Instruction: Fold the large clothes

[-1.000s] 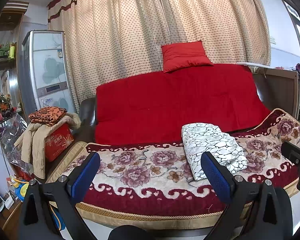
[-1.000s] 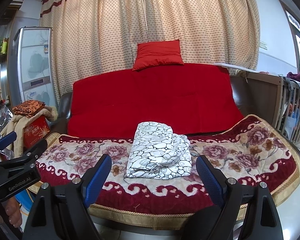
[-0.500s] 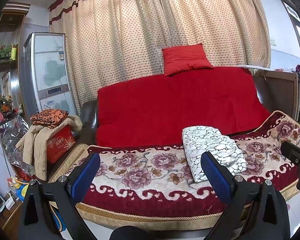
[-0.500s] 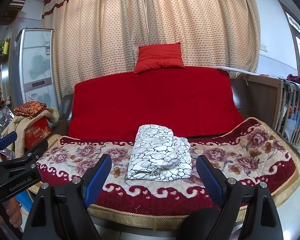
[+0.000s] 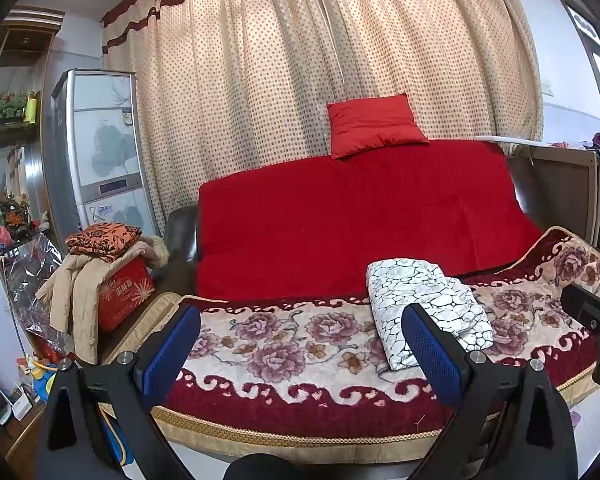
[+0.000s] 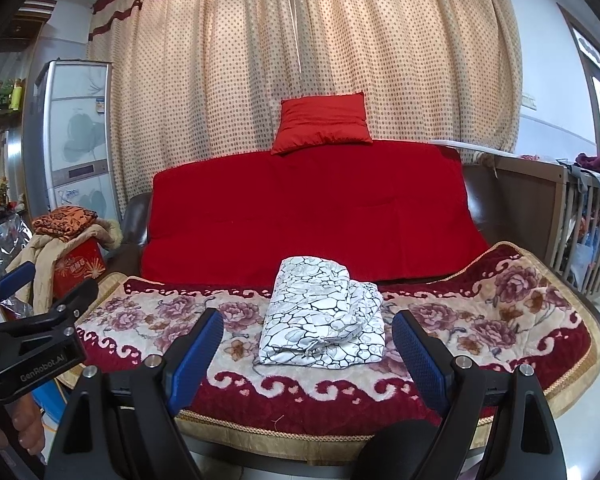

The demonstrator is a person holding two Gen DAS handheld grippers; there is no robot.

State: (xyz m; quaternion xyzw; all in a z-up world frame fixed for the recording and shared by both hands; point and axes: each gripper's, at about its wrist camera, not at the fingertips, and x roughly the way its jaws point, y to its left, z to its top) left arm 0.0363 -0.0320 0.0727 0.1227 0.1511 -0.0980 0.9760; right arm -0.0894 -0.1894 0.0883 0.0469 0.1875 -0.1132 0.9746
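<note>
Right wrist view: right gripper [image 6: 308,354] has its blue fingers [image 6: 196,352] wide apart, nothing between the pads, held off the front edge of the sofa. Left gripper [image 5: 300,354] same story in the left wrist view: fingers [image 5: 170,350] spread, empty, short of the seat. It also shows at the left edge of the right view, and I can't read its fingers from there.

Straight ahead of the right fingers, on the floral blanket [image 6: 500,320] covering the seat: the white patterned garment [image 6: 324,320], black crackle print. It lies as a compact stacked rectangle, a smaller folded layer on top toward the back, edges roughly squared, front-left corner a bit loose. Neither gripper touches it. From the left view it sits right of centre, partly behind the right-hand finger.

Behind it, red throw [image 6: 312,216] over the sofa back, red cushion [image 6: 324,124] on top, dotted curtain [image 6: 300,60] behind.

Judgement: this piece looks folded and set down, task done or nearly so for it. Left, at most: tidy that loose corner. More clothes are heaped on a red box [image 5: 124,288] far left; whether they belong to the job I can't tell.
</note>
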